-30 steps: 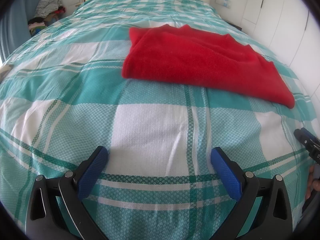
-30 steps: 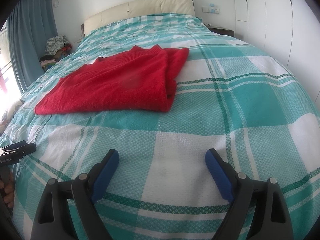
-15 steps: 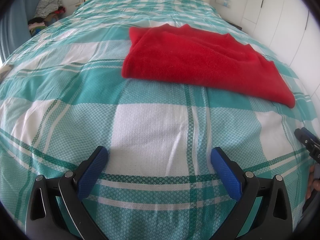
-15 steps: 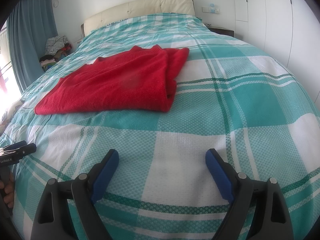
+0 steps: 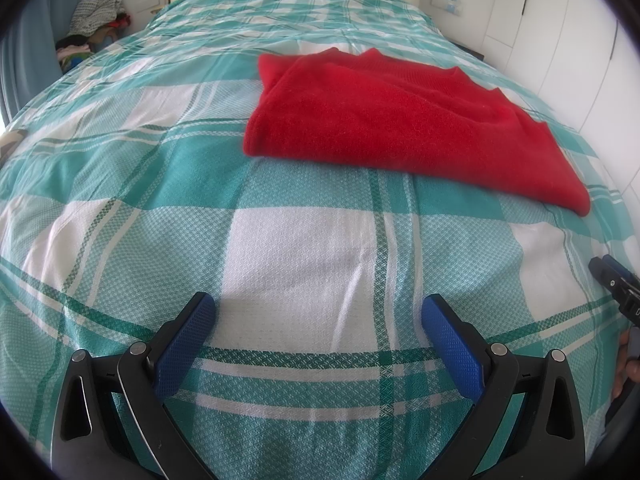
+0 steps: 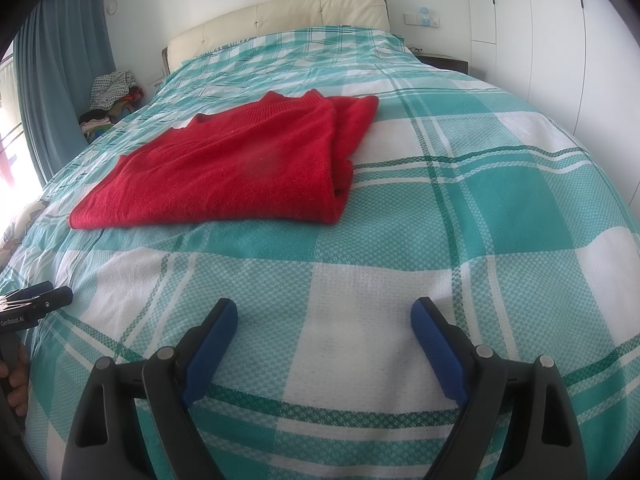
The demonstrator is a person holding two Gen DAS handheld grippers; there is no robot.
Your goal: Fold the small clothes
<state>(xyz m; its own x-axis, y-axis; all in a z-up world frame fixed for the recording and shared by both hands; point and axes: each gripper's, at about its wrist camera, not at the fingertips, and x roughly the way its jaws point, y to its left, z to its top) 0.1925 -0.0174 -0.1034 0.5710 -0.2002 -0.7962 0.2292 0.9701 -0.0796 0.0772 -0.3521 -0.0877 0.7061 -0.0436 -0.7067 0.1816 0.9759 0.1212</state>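
Observation:
A red knitted sweater (image 5: pixel 404 124) lies folded flat on the teal and white checked bedspread (image 5: pixel 296 248), in the middle of the bed. It also shows in the right wrist view (image 6: pixel 240 168). My left gripper (image 5: pixel 318 312) is open and empty, low over the bedspread, well short of the sweater's near edge. My right gripper (image 6: pixel 324 314) is open and empty too, over the bedspread near the foot of the bed. Each gripper shows at the edge of the other's view: the right one (image 5: pixel 616 284), the left one (image 6: pixel 36 300).
A cream padded headboard (image 6: pixel 280 16) stands at the far end. A pile of clothes (image 6: pixel 112 96) sits at the far left by a blue curtain (image 6: pixel 60 72). White wardrobe doors (image 6: pixel 560 40) line the right side, with a dark bedside table (image 6: pixel 444 62) beside them.

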